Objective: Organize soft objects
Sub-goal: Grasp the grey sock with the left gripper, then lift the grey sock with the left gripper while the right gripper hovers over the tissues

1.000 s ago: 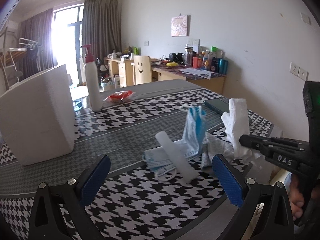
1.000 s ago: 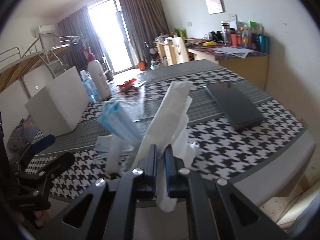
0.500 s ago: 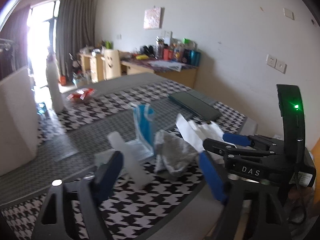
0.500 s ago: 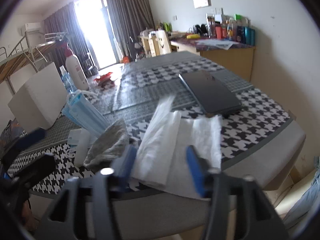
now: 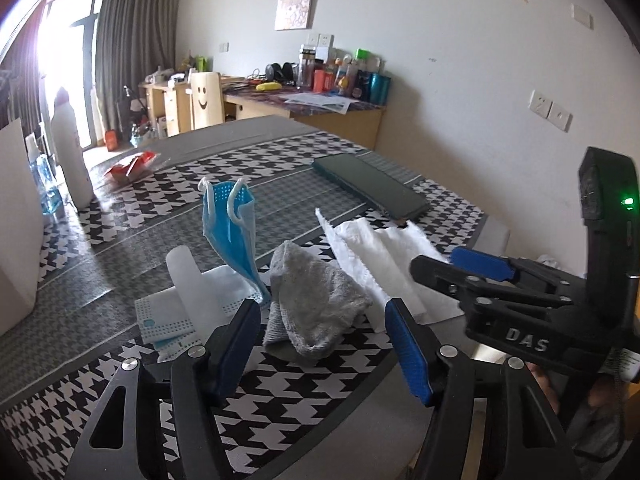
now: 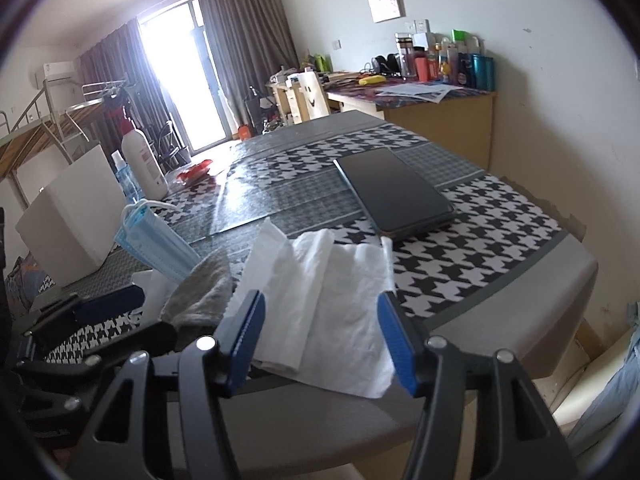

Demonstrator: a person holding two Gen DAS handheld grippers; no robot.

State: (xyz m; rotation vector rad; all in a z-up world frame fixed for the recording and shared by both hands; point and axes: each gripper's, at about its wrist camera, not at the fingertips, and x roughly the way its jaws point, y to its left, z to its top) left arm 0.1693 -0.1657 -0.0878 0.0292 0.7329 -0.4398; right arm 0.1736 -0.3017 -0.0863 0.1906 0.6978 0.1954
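Observation:
A white paper towel point(image 6: 328, 284) lies unfolded at the table's near edge, partly over it; it also shows in the left wrist view point(image 5: 380, 256). My right gripper point(image 6: 320, 332) is open and empty, fingers either side of the towel's near end. A crumpled grey cloth point(image 5: 316, 304) lies left of the towel, in the right wrist view point(image 6: 200, 292) too. A blue face mask point(image 5: 232, 228) stands up behind it, with flat masks point(image 5: 168, 316) and a white roll point(image 5: 192, 292) beside. My left gripper point(image 5: 320, 332) is open and empty, just in front of the grey cloth.
A dark tablet point(image 6: 392, 192) lies behind the towel. A white box point(image 6: 76, 216), a white pump bottle point(image 6: 140, 160), a small blue bottle point(image 6: 126, 180) and a red packet point(image 5: 132, 164) stand further back left on the houndstooth table point(image 6: 500, 232).
My right gripper let go of the paper towel, which now lies spread on the table, and opened wide. My left gripper moved right, up to the grey cloth.

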